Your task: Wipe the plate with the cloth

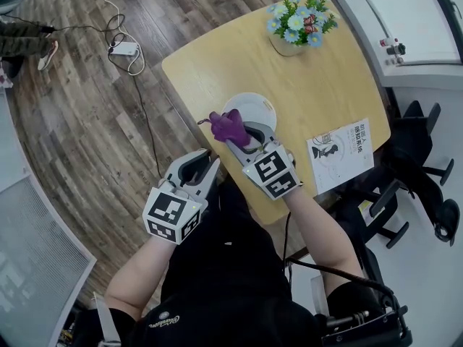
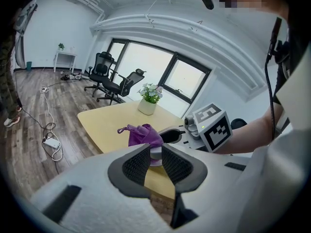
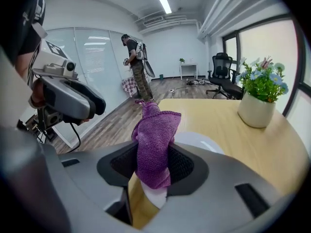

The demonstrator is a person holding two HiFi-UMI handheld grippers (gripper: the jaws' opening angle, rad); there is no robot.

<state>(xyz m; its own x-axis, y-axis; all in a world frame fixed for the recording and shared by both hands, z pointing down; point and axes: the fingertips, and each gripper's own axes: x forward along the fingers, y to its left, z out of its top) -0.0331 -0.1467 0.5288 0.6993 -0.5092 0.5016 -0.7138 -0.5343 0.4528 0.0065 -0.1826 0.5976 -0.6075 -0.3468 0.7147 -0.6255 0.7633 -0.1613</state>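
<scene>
Purple cloth (image 1: pixel 229 126), one, clamped in right gripper (image 1: pixel 240 134) over one plate (image 1: pixel 257 108).

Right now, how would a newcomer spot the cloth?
Find the pale wooden table with the pot of flowers at its far end. Near its front edge sits a white plate; the cloth is over it, pinched in the right gripper. It is the only purple thing there, soft and crumpled.

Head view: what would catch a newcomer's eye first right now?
The purple cloth stands out, pinched in the right tongs over the near rim of the white plate on the yellow table. The left tongs hang empty, jaws slightly apart, off the table's near edge, and a pot of blue flowers sits at the far end.
</scene>
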